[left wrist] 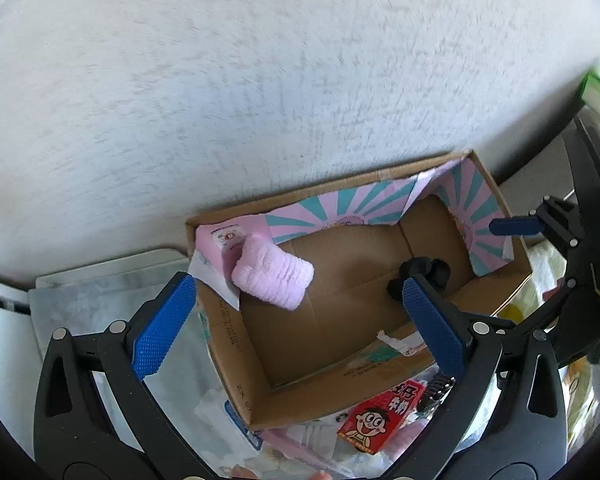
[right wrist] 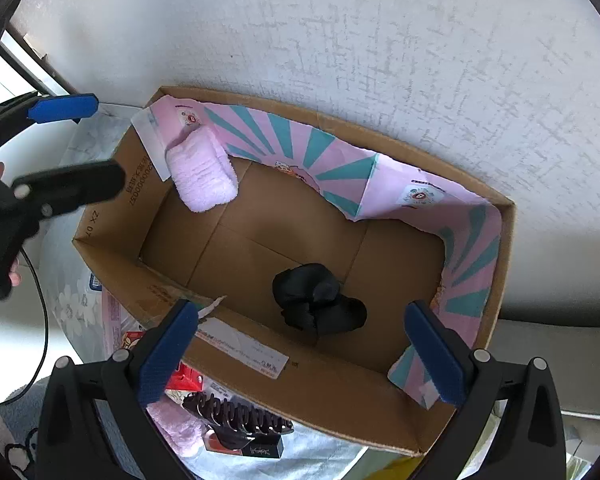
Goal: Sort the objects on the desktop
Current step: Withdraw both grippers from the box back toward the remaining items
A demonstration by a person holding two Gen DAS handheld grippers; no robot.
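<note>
Two things already lie in the cardboard box [right wrist: 380,392]: a pink fluffy roll [right wrist: 202,172] in its upper left corner and a black cloth bundle [right wrist: 316,300] near the lower middle of the floor. Both the left gripper [left wrist: 300,328] and the right gripper [right wrist: 300,356] hang above the box with jaws spread wide and empty. Outside the near wall wait a red snack box [left wrist: 380,416], light and stiff, best pinched across its narrow sides, and a dark hair claw [right wrist: 236,420], hard, slippery and probably brittle, best taken across its spine.

A rough white plaster wall [right wrist: 340,32] fills twelve o'clock in both views. At ten o'clock in the right wrist view, a dark-framed window [right wrist: 18,62] admits daylight.
</note>
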